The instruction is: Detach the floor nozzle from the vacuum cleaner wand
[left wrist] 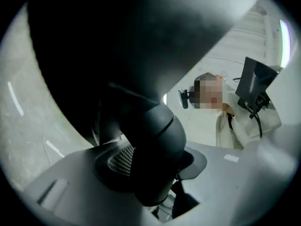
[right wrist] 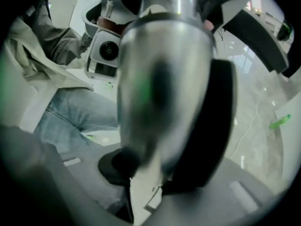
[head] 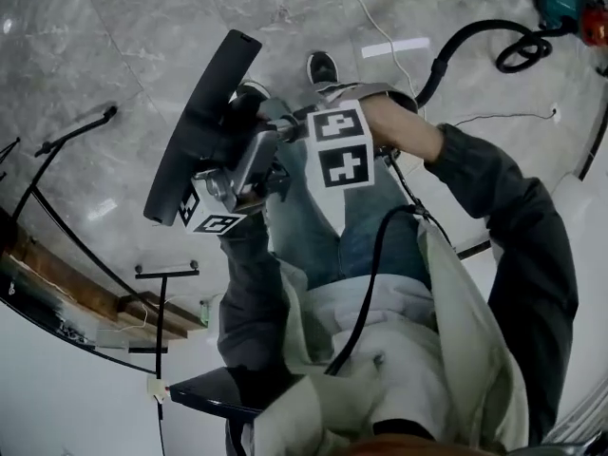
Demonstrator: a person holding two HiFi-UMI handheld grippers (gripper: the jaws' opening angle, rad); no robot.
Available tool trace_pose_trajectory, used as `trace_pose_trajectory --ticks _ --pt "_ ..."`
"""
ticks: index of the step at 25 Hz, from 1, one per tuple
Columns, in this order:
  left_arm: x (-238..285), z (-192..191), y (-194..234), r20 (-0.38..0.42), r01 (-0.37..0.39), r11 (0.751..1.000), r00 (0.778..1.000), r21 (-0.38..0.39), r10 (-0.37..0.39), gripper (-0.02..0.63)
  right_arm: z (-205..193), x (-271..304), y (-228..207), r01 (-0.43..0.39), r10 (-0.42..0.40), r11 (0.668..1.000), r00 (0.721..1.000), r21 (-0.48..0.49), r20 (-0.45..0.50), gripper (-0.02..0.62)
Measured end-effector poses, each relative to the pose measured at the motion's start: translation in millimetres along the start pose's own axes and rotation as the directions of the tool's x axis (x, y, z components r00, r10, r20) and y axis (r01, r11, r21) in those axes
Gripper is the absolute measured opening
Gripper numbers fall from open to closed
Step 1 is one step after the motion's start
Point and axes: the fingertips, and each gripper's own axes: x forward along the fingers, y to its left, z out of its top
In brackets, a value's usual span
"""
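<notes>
Floor (head: 104,55): grey marble, white cable (head: 375,22) lying across it.
Left tool (left wrist: 157,161): jaws wide, clamped on black floor nozzle (head: 199,112) neck.
Right tool (right wrist: 160,171): jaws half apart, gripping silver wand (right wrist: 164,69).

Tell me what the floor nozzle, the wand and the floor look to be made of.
The floor nozzle looks like moulded plastic: matt dark grey, no glare. The wand is probably metal: a silvery tube with soft reflections. The floor seems polished stone or stone-look tile: grey veining, glossy light streaks.
</notes>
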Motion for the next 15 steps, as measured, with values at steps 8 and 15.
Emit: trace_pose_trajectory --ticks 8,15 --pt "82 70 -149 -0.119 0.144 0.973 0.985 0.182 -0.124 0.171 39 -152 43 0.161 -0.16 0.987 0.985 -0.005 0.071 0.133" --pt "117 121 -252 -0.052 0.082 0.898 0.996 0.433 -0.066 0.155 101 -257 74 0.259 -0.235 0.965 0.776 0.043 0.586 0.134"
